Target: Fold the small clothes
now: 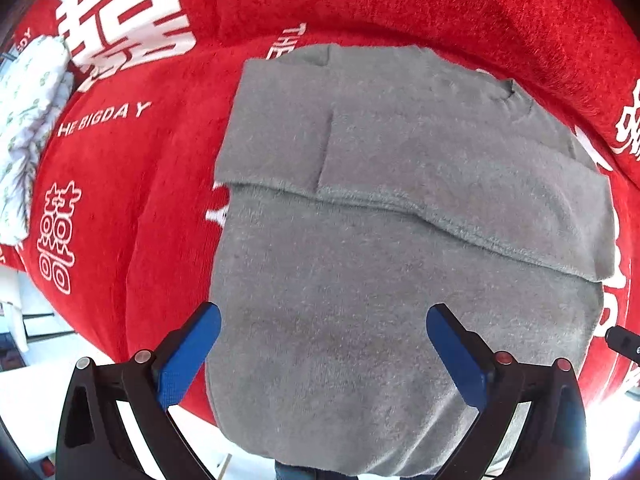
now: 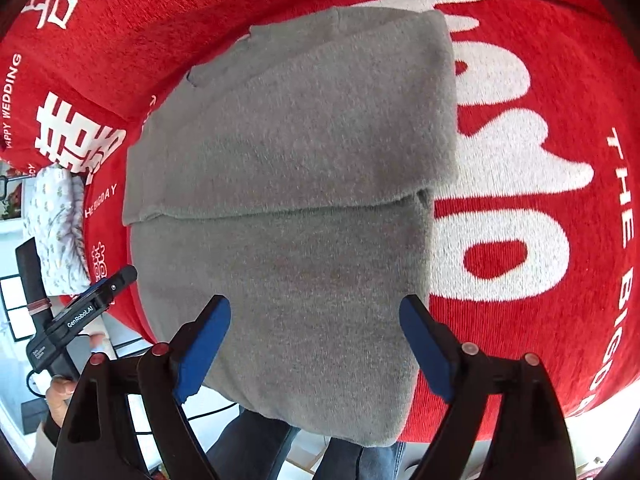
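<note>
A grey knit garment (image 1: pixel 360 208) lies flat on a red cloth with white lettering (image 1: pixel 132 200). Its far part is folded over toward me, and the hem of that fold runs across the middle (image 1: pixel 400 204). My left gripper (image 1: pixel 324 316) hangs open above the near end of the garment, blue pads wide apart, nothing between them. In the right wrist view the same grey garment (image 2: pixel 296 184) fills the centre, near edge hanging over the front of the surface. My right gripper (image 2: pixel 316 308) is open above that near part, holding nothing. The left gripper (image 2: pixel 80 312) shows at left, a hand on its handle.
A white patterned cloth (image 1: pixel 28 128) lies bunched at the far left of the red cover, also seen in the right wrist view (image 2: pixel 60 224). The person's legs in blue jeans (image 2: pixel 360 460) stand below the front edge. Pale floor lies beyond the left edge.
</note>
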Demonstrator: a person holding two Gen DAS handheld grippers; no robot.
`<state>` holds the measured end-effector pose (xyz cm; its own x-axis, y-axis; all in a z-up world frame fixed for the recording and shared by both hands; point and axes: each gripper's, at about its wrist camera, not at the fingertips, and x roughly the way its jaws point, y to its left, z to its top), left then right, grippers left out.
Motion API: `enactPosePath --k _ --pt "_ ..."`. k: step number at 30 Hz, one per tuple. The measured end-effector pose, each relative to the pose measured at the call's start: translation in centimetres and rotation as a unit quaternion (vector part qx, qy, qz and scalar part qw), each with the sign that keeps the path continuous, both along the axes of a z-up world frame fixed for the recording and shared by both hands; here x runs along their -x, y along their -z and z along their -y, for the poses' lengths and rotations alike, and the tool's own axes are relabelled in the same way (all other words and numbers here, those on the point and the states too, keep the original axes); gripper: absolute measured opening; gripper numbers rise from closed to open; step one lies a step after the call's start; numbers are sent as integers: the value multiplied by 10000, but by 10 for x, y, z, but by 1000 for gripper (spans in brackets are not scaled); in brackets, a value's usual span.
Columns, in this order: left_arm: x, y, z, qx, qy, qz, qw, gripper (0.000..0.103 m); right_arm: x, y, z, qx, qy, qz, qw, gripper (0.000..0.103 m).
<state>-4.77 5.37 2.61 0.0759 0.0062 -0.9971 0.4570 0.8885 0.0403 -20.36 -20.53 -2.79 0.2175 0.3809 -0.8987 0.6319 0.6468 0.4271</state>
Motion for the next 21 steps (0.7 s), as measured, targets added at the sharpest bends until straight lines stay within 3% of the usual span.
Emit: enactPosePath --k 10,21 --pt "15 7 -17 30 -227 -219 9995 103 7 14 -4 -393 77 -128 9991 89" --pt "24 18 -31 87 -138 -305 9994 103 22 20 -21 -393 274 -166 9987 89"
